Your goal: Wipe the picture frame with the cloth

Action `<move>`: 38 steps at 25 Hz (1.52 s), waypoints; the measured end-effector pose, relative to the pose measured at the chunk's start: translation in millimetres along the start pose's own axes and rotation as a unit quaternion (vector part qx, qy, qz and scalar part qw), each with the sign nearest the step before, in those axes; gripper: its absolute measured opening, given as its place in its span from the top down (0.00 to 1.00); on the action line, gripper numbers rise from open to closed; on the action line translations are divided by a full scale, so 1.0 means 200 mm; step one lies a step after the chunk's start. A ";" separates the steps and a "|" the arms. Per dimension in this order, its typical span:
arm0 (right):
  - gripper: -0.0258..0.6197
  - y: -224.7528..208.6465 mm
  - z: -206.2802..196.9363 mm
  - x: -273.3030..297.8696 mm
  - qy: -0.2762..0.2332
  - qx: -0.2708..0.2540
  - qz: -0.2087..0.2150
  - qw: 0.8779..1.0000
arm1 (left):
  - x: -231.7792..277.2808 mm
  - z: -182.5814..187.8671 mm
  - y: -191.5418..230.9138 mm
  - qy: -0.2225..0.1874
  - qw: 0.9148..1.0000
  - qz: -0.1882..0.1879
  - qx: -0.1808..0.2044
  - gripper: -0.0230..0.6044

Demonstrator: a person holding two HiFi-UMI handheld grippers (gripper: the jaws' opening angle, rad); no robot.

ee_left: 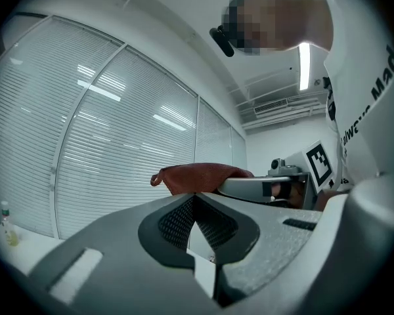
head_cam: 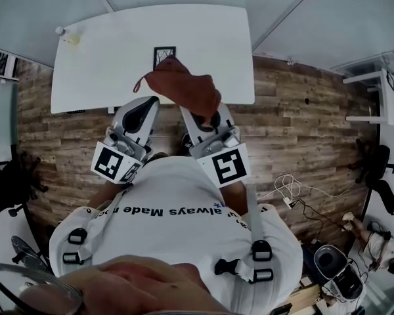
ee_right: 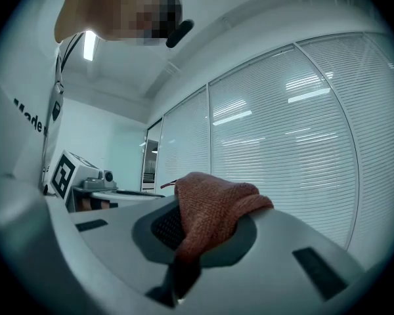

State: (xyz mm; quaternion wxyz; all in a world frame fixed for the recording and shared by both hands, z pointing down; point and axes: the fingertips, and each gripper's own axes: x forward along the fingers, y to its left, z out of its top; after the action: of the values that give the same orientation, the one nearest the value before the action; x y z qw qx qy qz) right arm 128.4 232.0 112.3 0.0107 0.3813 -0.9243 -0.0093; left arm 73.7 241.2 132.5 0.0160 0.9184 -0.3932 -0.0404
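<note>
The cloth (head_cam: 184, 87) is clamped in the right gripper (ee_right: 181, 238), just short of the picture frame (head_cam: 164, 53); the left gripper (ee_left: 195, 201) is closed on nothing.

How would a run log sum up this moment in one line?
right gripper: shut on reddish-brown knitted cloth | left gripper: shut, empty | small black picture frame: on white table

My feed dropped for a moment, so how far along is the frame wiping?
Done: the cloth is off the table, clamped in the right gripper. In hand: it hangs in the air in front of the picture frame on the white table. The right gripper view shows only window blinds, so no contact is visible. The left gripper is shut and empty. Left: the wiping itself.
</note>
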 end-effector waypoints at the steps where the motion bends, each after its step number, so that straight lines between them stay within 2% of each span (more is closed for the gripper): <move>1: 0.93 -0.03 -0.01 0.02 0.001 0.000 0.002 1.000 | 0.03 -0.01 0.02 0.002 1.000 0.003 0.000 0.96; 9: 0.93 -0.15 -0.05 0.17 0.010 0.006 0.022 1.000 | 0.12 -0.06 0.16 0.015 0.999 0.032 -0.008 0.96; 14: 0.93 -0.20 -0.07 0.31 0.010 0.004 0.024 1.000 | 0.16 -0.08 0.29 0.014 0.999 0.038 -0.010 0.96; 31: 0.93 -0.29 -0.04 1.16 0.019 -0.013 0.014 1.000 | 0.30 -0.02 1.12 -0.001 1.000 0.018 -0.012 0.96; 38: 0.93 -0.33 -0.07 1.37 0.026 -0.014 -0.004 1.000 | 0.36 -0.01 1.33 -0.005 1.000 -0.003 -0.013 0.96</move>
State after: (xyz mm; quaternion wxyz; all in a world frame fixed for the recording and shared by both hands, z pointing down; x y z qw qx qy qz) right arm -18.7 -8.8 127.1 0.0398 0.3847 -0.9221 -0.0124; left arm -67.6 4.8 145.9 0.0258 0.9192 -0.3897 -0.0497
